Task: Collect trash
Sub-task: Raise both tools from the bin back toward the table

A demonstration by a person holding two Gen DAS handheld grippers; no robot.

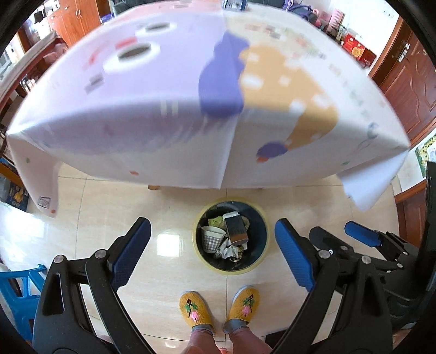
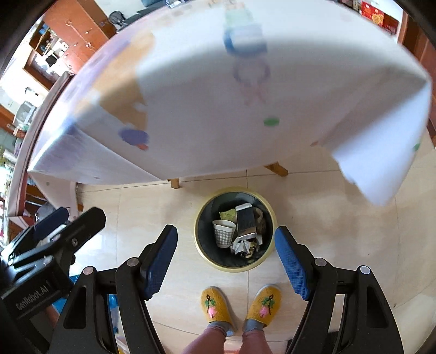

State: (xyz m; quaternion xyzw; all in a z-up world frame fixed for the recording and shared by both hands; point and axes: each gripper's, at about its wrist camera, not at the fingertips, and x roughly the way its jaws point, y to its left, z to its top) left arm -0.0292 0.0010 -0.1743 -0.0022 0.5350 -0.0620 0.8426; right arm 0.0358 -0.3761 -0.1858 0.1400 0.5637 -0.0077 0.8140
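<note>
Both grippers hang above a tiled floor [image 1: 163,272], looking down past the near edge of a table draped in a pale printed cloth [image 1: 141,130]; the cloth is blurred in both views, its orange and purple patches smeared, and one corner [image 2: 381,168] hangs down at the right; the left gripper [image 1: 212,256] has its blue-padded fingers [image 1: 130,253] spread wide with nothing between them; the right gripper [image 2: 226,258] is likewise spread wide and carries nothing; in the left view the right gripper appears at the right edge, just beside the left one, and in the right view the left gripper shows at the left edge; on the floor, just in front of the table and framed between the fingers in both views, stands a round bin [image 1: 261,261] with a yellow rim and a dark liner; the trash lies inside it: a checked paper cup [image 2: 224,232] tilted at the left, a silvery carton [image 2: 246,220] lying lengthwise in the middle, a yellow-green wrapper [image 1: 216,221] behind the cup, and crumpled paper [image 1: 229,252] at the near side; the cup and carton touch; a person stands just on the near side of the bin, in yellow knitted slippers [image 2: 215,305] with flower patterns and pink trouser legs [image 1: 201,341]; a wooden table leg [image 2: 278,168] shows beyond the bin under the cloth; a blue plastic stool [image 1: 19,288] sits at the left edge of the left view; wooden cabinets [image 1: 76,19] and a wooden door [image 1: 408,79] stand well beyond the table.
</note>
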